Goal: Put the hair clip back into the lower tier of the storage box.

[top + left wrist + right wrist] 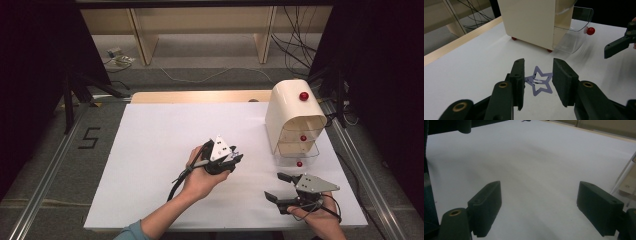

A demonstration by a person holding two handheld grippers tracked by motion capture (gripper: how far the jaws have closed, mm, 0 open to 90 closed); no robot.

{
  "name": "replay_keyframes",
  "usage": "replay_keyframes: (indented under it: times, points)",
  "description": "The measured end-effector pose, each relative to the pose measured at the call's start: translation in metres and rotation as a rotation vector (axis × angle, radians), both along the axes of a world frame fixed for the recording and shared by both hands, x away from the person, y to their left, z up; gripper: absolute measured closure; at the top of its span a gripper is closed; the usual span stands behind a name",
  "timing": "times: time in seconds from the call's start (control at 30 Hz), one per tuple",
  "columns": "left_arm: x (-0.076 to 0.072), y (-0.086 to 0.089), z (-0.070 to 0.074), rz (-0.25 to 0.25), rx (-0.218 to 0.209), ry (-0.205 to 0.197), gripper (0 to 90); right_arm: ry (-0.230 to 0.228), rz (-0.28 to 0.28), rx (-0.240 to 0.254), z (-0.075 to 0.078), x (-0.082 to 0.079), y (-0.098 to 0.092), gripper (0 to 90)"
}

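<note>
- Right now your left gripper (537, 82) has a purple star clip (540, 83) between its jaws; the pad at the picture's left touches one end of the clip, while the other pad stands off it, so the hold looks one-sided or loose. That is as far together as these jaws come.
- In the high view the left gripper (231, 159) sits at mid-frame over the white table (150, 150), pointing toward the right of the frame.
- Your right gripper (280, 187) rests low at the lower right, jaws wide apart with nothing between them; its own view shows both pads (486, 207) over bare table.
- A cream drawer unit (292, 117) stands at the upper right of the high view. Its bottom clear drawer (574, 37) is pulled out, red knob (590, 30) toward you.
- Judging by this, you are in the carry step: clip picked up, drawer open, drop not yet made.
- Next, bring the left gripper over the open drawer, keeping the clip level so it does not slip from that thin hold.
- Get past the drawer's clear front wall before you part the jaws.
- Keep the right gripper near the knob, ready to push the drawer in.
</note>
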State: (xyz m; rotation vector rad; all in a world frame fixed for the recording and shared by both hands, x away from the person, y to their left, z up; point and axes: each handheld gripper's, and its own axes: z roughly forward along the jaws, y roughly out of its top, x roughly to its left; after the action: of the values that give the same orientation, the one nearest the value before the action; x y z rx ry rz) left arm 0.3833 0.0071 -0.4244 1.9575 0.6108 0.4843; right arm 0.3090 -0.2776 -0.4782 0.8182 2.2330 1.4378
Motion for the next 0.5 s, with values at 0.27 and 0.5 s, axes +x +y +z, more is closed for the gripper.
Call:
replay_keyframes:
  times: [0.27, 0.5]
  points:
    - [0.004, -0.010, 0.003, -0.014, 0.000, -0.002, 62.7, 0.007, -0.003, 0.003, 0.000, 0.000, 0.000, 20.5]
    - [0.008, -0.019, 0.006, -0.027, 0.001, -0.008, 62.8, 0.007, -0.004, 0.004, 0.000, 0.000, 0.000, 20.5]
